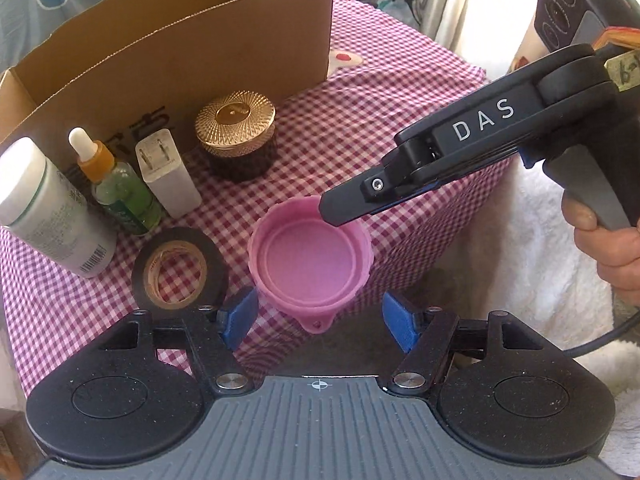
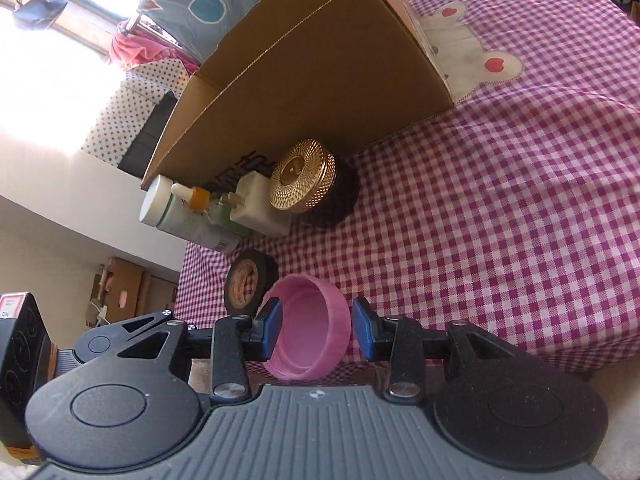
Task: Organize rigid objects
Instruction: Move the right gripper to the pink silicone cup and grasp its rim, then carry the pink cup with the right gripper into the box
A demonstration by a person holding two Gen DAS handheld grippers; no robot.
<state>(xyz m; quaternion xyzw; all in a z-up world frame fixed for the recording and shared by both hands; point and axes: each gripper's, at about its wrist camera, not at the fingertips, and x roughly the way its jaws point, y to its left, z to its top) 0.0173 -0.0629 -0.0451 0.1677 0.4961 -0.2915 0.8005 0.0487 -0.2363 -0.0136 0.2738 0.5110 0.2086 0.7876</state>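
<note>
My right hand-held gripper (image 2: 314, 330) is partly open. The pink cup (image 2: 308, 328) sits between its two blue pads (image 2: 272, 330). The left pad looks like it is on the cup's rim, but the right pad has a small gap beside it, so I am not squeezing the cup. In the left view, the tip of this gripper (image 1: 340, 208) reaches over the far rim of the cup (image 1: 310, 258), and my hand (image 1: 612, 240) wraps the grey handle at the right edge.

My left hand-held gripper (image 1: 318, 320) is open wide and holds nothing. It points steeply down at the table (image 1: 400, 120). The cup is just in front of its pads, and the cup's little tab sticks out between them without touching.

The cup stands open side up on the pink checked cloth. The black tape roll (image 1: 180, 270) lies flat just left of it. Behind those stand a white bottle (image 1: 48, 208), a green dropper bottle (image 1: 116, 188), a white charger plug (image 1: 166, 172) and a jar with a gold lid (image 1: 236, 136), all in a row in front of the cardboard box (image 1: 180, 40).
</note>
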